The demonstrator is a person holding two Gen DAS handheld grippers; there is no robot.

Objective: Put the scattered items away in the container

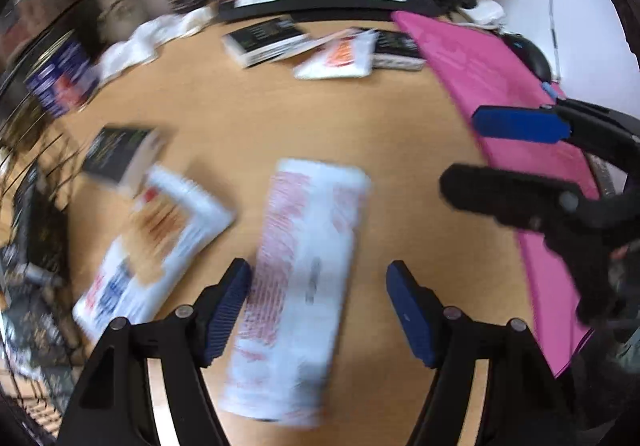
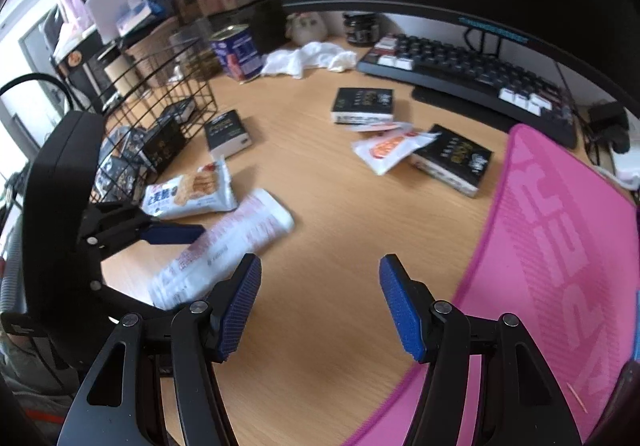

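A long white packet with red print [image 1: 304, 286] lies on the wooden desk, blurred. My left gripper [image 1: 318, 310] is open and straddles its near half; the left pad sits close to its edge and the right pad stands apart. From the right wrist view the same packet [image 2: 232, 242] lies under a blue pad [image 2: 176, 234] of the left gripper. My right gripper [image 2: 320, 306] is open over bare desk beside the pink mat [image 2: 560, 266], with nothing between its fingers. The black wire basket [image 2: 160, 97] at the left holds several black boxes.
A biscuit packet [image 2: 188, 193] lies by the basket. Three black boxes [image 2: 228, 131] [image 2: 362, 105] [image 2: 452, 159] and a white-orange sachet [image 2: 388, 147] are scattered on the desk. At the back are a keyboard [image 2: 472, 77], a white cloth [image 2: 308, 59] and a blue tin [image 2: 236, 51].
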